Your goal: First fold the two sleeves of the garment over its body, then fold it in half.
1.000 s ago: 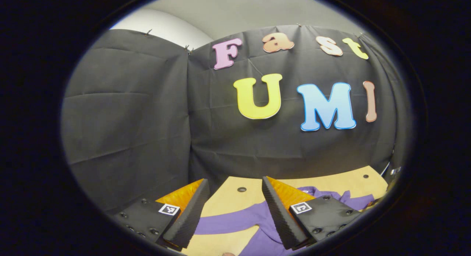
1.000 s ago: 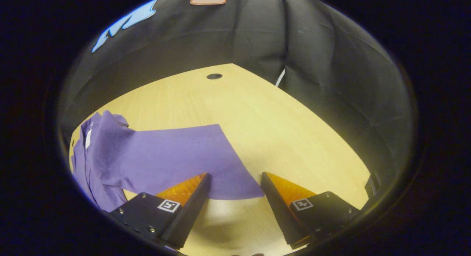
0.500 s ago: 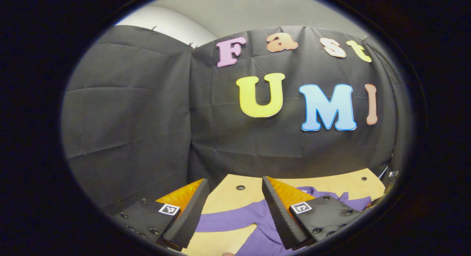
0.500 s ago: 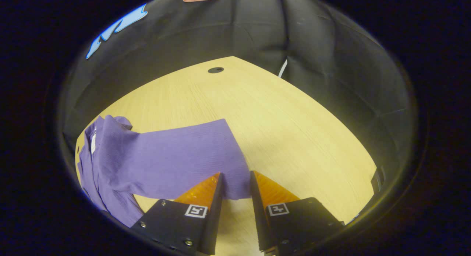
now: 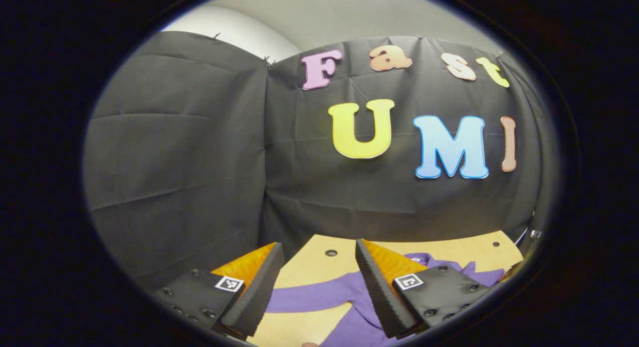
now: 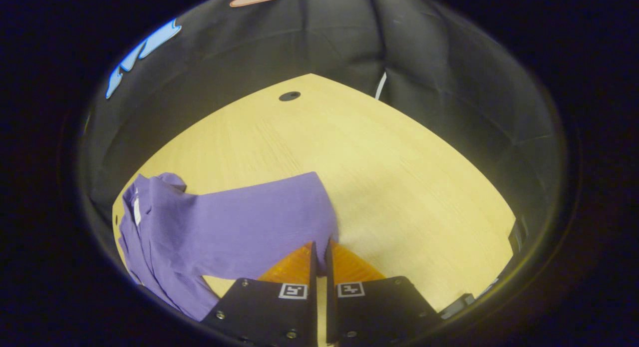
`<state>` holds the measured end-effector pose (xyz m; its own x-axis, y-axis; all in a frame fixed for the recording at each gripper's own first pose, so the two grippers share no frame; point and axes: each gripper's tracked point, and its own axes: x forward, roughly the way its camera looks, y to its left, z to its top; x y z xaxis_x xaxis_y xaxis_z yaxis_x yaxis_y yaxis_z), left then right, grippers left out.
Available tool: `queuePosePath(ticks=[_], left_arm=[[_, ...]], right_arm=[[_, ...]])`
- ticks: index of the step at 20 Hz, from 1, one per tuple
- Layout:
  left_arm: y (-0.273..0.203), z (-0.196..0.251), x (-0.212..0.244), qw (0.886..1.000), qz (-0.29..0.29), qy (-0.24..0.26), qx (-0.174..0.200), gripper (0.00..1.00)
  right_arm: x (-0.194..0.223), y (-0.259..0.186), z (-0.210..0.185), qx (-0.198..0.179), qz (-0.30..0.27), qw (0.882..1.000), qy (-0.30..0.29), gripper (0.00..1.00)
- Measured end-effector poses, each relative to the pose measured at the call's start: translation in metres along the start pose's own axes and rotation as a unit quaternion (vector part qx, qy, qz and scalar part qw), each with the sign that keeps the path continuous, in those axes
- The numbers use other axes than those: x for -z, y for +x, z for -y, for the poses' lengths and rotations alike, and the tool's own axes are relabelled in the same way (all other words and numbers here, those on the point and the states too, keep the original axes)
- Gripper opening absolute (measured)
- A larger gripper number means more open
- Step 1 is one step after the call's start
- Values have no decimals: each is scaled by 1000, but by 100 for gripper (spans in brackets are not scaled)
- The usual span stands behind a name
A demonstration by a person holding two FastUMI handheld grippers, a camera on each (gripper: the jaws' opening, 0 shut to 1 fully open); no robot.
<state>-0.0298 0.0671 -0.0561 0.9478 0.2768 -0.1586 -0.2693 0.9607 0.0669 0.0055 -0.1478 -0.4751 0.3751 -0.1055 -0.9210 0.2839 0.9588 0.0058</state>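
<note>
A purple long-sleeved garment [image 6: 164, 237] lies on the light wooden table [image 6: 379, 177]. In the right gripper view one sleeve [image 6: 259, 217] stretches right from the bunched body, and my right gripper [image 6: 320, 248] is shut on that sleeve's cuff edge. In the left gripper view the other sleeve [image 5: 309, 299] runs across the table below my left gripper [image 5: 318, 259], which stands open above it with nothing between its fingers. The garment's collar area [image 5: 449, 267] lies to the right behind the finger.
Black cloth walls close the table on the far sides. Small dark holes sit in the tabletop [image 6: 289, 96] [image 5: 330, 252]. A white cable [image 6: 380, 85] hangs at the far corner. Bare table spreads right of the sleeve in the right gripper view.
My right gripper has closed from wide open onto the cuff end of the sleeve. The left gripper has stayed open and drifted only slightly.
</note>
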Motion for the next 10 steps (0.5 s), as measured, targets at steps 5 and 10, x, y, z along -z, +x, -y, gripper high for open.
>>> queuePosePath(ticks=[5,10], left_arm=[[5,-2,7,1000,-6,-9,1,93],[6,-10,10,1000,-6,-11,-4,93]], right_arm=[[-28,-35,-90,-75,53,992,-82,7],[-41,-81,-222,-173,100,965,-168,7]])
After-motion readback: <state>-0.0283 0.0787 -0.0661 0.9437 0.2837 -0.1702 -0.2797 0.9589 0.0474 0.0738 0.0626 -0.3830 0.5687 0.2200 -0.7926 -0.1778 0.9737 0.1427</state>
